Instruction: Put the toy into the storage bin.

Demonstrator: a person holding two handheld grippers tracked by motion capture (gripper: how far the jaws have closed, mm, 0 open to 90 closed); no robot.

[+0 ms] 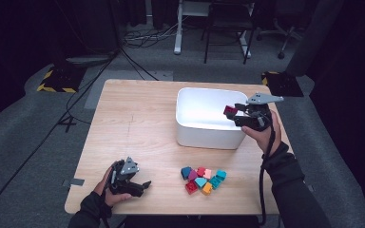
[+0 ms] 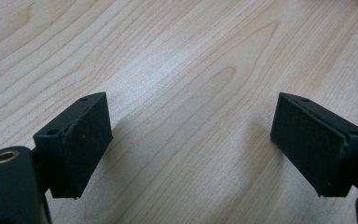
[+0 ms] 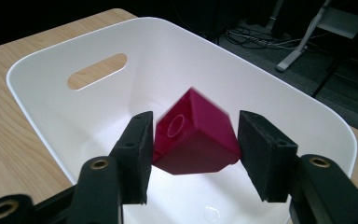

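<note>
My right gripper (image 1: 236, 114) hangs over the right side of the white bin (image 1: 190, 130). A magenta brick (image 3: 193, 135) sits tilted between its jaws, above the bin's inside (image 3: 98, 116). The brick is blurred while the jaws are sharp, and the jaws stand a little apart around it. The same brick (image 1: 230, 110) shows at the gripper's tip in the high view. My left gripper (image 1: 140, 186) rests low at the table's front left, open, with bare wood (image 2: 191, 107) between its pads (image 2: 86, 140).
A pile of several coloured bricks (image 1: 203, 179) lies near the front edge, right of the left gripper. The wooden table (image 1: 133, 118) has open room on its left half. Chairs and cables stand on the floor beyond.
</note>
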